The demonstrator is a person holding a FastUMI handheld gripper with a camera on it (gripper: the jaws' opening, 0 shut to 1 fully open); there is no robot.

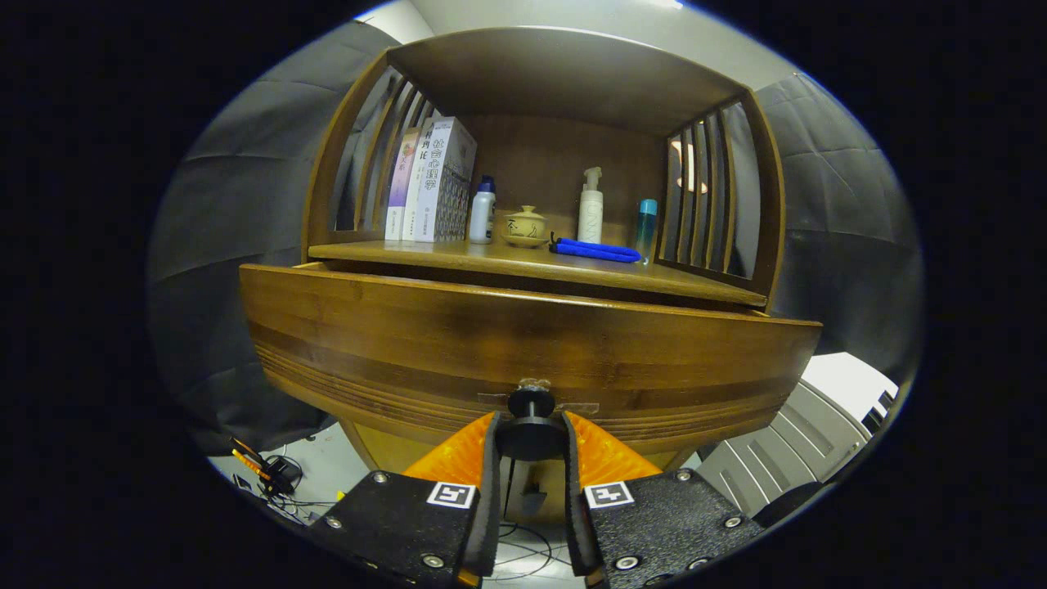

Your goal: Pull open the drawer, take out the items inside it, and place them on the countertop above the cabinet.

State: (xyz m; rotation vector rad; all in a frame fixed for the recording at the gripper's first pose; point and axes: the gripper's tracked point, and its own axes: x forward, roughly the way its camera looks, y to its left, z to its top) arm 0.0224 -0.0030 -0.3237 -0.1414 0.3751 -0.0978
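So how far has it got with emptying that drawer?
Early on. The drawer already stands partly pulled out from under the countertop. In hand: the hand-held gripper is shut on the drawer knob, one finger on each side. Left: taking out the drawer's contents, which are hidden behind its front, and placing them on the countertop.

Drawer [523, 327] interior: hidden behind its front panel, beyond the fingers.
Knob [532, 429] sides: covered by the fingers [489, 483], seemingly pressed.

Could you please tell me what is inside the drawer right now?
Its inside is hidden: the drawer is partly out, but its front panel blocks the view. The gripper is shut on the knob.
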